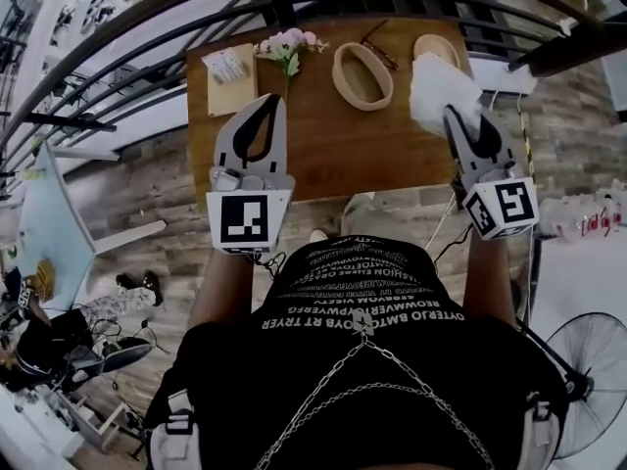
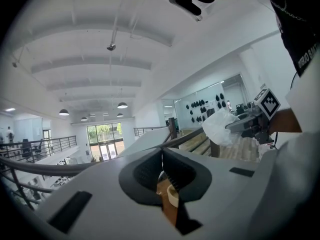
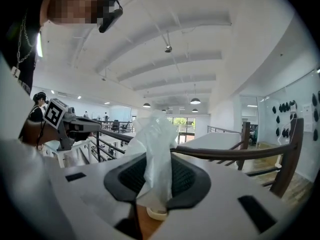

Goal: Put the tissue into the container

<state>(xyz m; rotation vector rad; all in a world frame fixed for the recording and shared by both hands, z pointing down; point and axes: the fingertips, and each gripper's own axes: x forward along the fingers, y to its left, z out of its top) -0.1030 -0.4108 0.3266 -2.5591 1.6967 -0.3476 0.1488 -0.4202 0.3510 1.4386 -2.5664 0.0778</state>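
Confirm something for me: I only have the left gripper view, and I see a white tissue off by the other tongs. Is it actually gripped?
Observer: Yes. In the right gripper view, the right tongs are shut on the tissue, which sticks up from between the pads.
Operator: Where is the container from there?
Observer: In the head view, the oval container sits on the table, to the left of the raised tissue, and it looks empty.
Operator: Anything close to it?
Observer: Flowers lie on its left, and a smaller bowl sits on its right, just beyond the tissue.
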